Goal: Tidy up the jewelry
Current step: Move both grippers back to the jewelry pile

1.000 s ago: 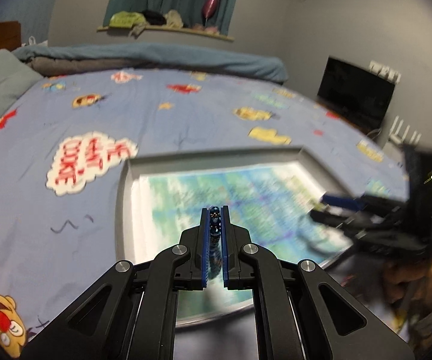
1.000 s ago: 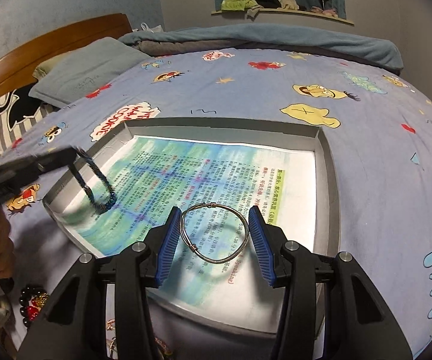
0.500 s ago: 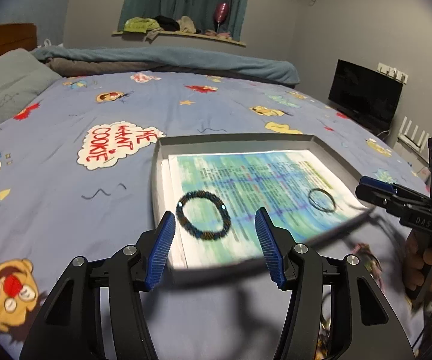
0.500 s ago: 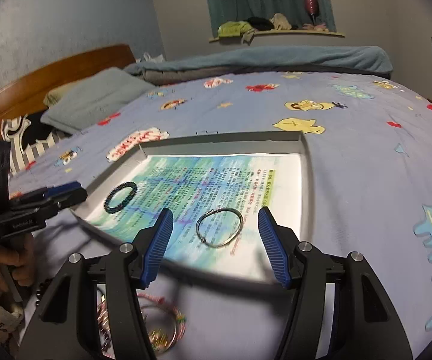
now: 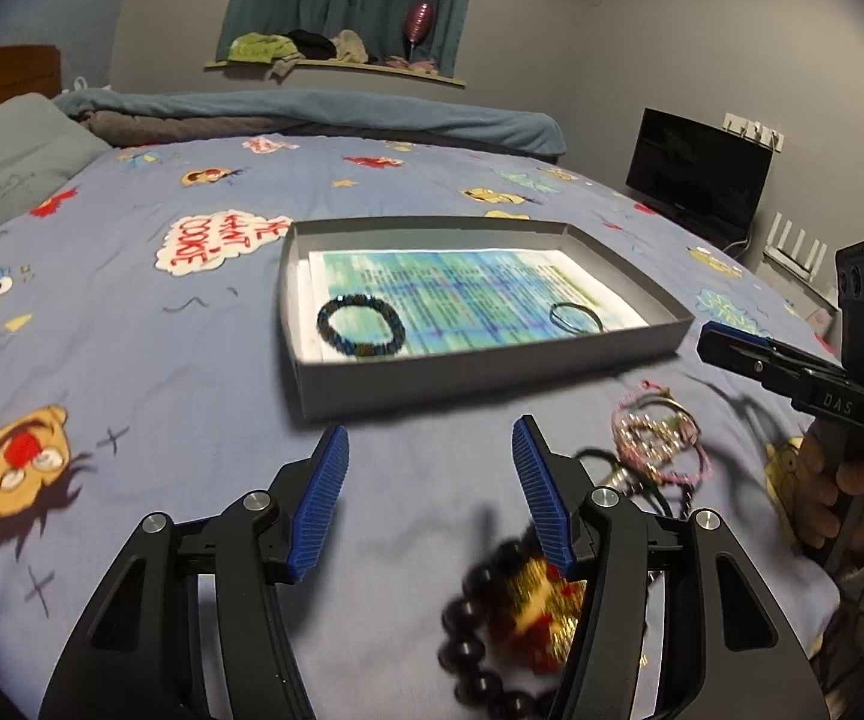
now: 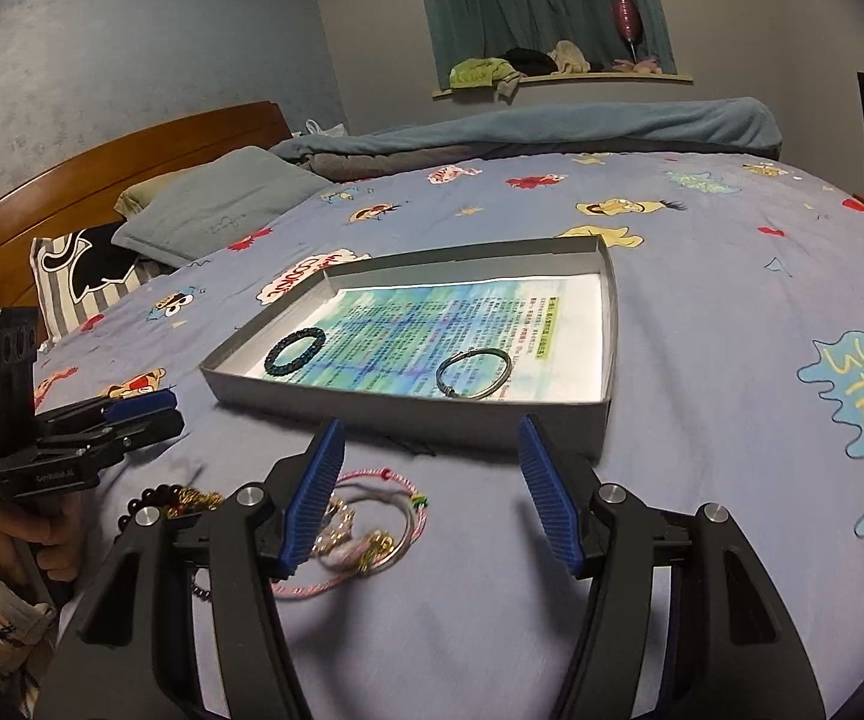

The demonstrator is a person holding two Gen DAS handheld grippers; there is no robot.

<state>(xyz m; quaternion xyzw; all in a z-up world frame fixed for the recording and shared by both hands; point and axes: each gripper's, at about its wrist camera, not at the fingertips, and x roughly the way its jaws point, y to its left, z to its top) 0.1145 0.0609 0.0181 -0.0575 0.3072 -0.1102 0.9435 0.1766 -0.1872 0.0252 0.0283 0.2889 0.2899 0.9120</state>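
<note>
A grey shallow box [image 5: 492, 375] [image 6: 408, 405] lined with printed paper lies on the bed. In it lie a dark blue beaded bracelet [image 5: 360, 325] [image 6: 295, 350] and a thin metal bangle [image 5: 576, 318] [image 6: 474, 373]. My left gripper [image 5: 429, 495] is open and empty, in front of the box. My right gripper [image 6: 429, 489] is open and empty, also in front of the box; it shows at the right of the left wrist view [image 5: 732, 348]. Loose jewelry lies on the sheet: pink cord bracelets [image 5: 657, 444] [image 6: 366, 525] and a black bead bracelet with a gold and red charm [image 5: 510, 618] [image 6: 174, 498].
The bed is covered by a blue cartoon-print sheet [image 6: 732, 360]. Pillows [image 6: 210, 210] and a wooden headboard [image 6: 102, 162] are at the left. A dark screen [image 5: 696, 174] stands beside the bed on the right.
My left gripper opened and dropped the dark blue bracelet into the box. Both grippers have pulled back from the box toward the loose jewelry on the sheet.
</note>
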